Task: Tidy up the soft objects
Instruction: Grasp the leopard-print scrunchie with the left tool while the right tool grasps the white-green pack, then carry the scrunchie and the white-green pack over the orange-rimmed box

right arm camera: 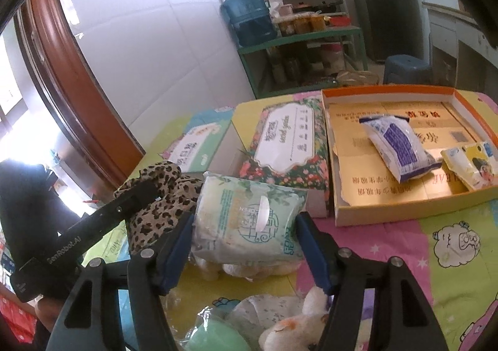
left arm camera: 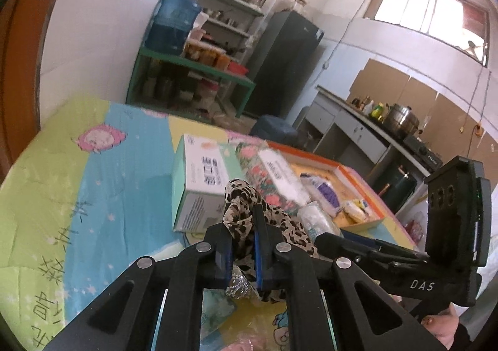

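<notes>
Tissue pack (right arm camera: 249,220) held crosswise in right jaws, leopard cloth (left arm camera: 249,214) pinched upright in left jaws.

Both tongs, left tongs (left arm camera: 244,242) and right tongs (right arm camera: 246,245), are black linkages with silver screws and blue pads (right arm camera: 174,254); white "DAS" lettering marks the right one.

The scarf (left arm camera: 246,211) is tan with dark brown leopard spots. The tissue pack (right arm camera: 249,220) is pale green and white with a leafy print. One tissue box (right arm camera: 289,145) carries pink flowers on dark green around a white label; the other box (left arm camera: 202,183) is mint green and white. The tray (right arm camera: 342,204) has an orange rim and a yellow floor. The tablecloth (left arm camera: 93,195) shows lime, sky-blue and pink cartoon patches. The finger pads (right arm camera: 174,245) are blue on black gripper frames.
</notes>
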{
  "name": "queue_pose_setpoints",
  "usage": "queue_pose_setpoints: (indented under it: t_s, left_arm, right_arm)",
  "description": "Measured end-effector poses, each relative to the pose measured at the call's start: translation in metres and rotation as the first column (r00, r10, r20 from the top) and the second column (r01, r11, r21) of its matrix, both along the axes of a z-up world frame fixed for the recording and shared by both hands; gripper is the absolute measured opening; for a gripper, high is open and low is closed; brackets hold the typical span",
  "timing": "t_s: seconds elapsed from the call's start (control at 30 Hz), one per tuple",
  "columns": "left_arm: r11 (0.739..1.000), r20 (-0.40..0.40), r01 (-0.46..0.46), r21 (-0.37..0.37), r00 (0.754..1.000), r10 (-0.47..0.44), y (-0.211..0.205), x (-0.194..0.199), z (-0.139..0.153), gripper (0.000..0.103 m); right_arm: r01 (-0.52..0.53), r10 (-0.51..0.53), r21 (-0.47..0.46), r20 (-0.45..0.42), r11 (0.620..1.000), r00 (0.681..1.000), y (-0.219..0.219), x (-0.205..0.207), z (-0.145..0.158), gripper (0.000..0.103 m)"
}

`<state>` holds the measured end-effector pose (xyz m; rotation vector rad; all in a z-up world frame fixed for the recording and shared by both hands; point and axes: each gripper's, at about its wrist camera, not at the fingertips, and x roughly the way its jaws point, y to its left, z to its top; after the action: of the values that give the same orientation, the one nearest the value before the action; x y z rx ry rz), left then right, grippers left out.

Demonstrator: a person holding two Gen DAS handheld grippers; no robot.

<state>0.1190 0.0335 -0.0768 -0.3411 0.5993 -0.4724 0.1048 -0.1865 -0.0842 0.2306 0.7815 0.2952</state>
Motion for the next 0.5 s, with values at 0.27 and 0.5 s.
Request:
queue_pose_setpoints:
  t_s: [0.27,0.5]
  left_arm:
    - [0.999,0.076,-0.042,0.010,0.996,0.041,-0.002,-0.008,0.026,0.010]
    - [0.998,0.120,-0.056,0.034,0.991,0.051,-0.012,-0.007,0.051,0.010]
  right_arm:
    - [-0.006,0.007,-0.001,0.052,1.000,0.999,0.000,-0.001,0.019,0.066]
    - [-0.009,0.010,-0.008,0.098,1.000,0.995,-0.003,0.002,0.037,0.066]
